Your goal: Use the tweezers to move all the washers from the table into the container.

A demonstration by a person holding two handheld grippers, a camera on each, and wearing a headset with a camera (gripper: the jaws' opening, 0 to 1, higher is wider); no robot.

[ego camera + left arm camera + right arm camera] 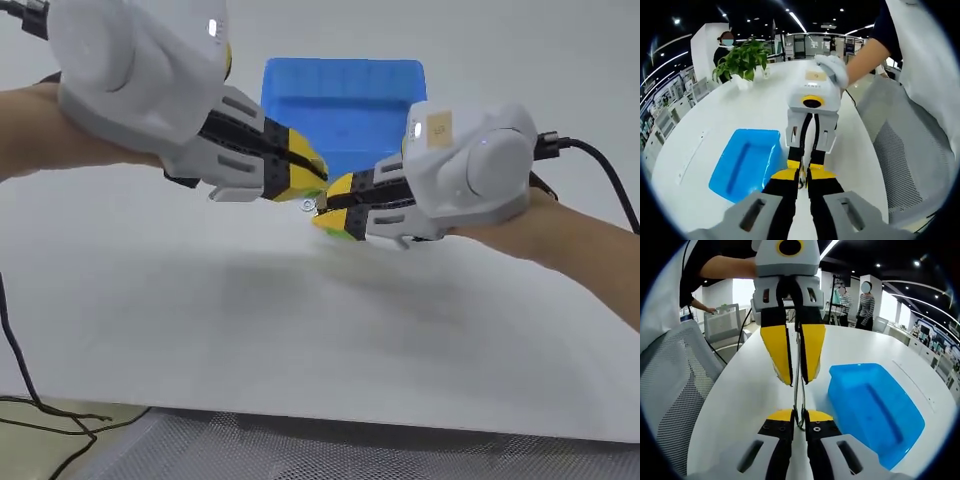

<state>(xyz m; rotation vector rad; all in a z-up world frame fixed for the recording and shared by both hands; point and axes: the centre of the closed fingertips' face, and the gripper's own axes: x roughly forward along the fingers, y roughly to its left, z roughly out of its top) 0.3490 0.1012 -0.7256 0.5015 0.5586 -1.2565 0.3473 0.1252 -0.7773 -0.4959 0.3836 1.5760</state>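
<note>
the thin metal tweezers [799,385] are stretching lengthwise between the left gripper [316,174] and the right gripper [326,208], both pairs of yellow-tipped jaws pressing in on them. a small silvery washer [307,205] is showing right where the tips are meeting. the blue rectangular container [345,105] is standing open-topped just behind.

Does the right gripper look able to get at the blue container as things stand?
Probably yes: the blue container lies close beside the right gripper, with bare table between. One catch: its jaws are shut on the tweezers, which the left gripper also clamps, so one must release first.
</note>
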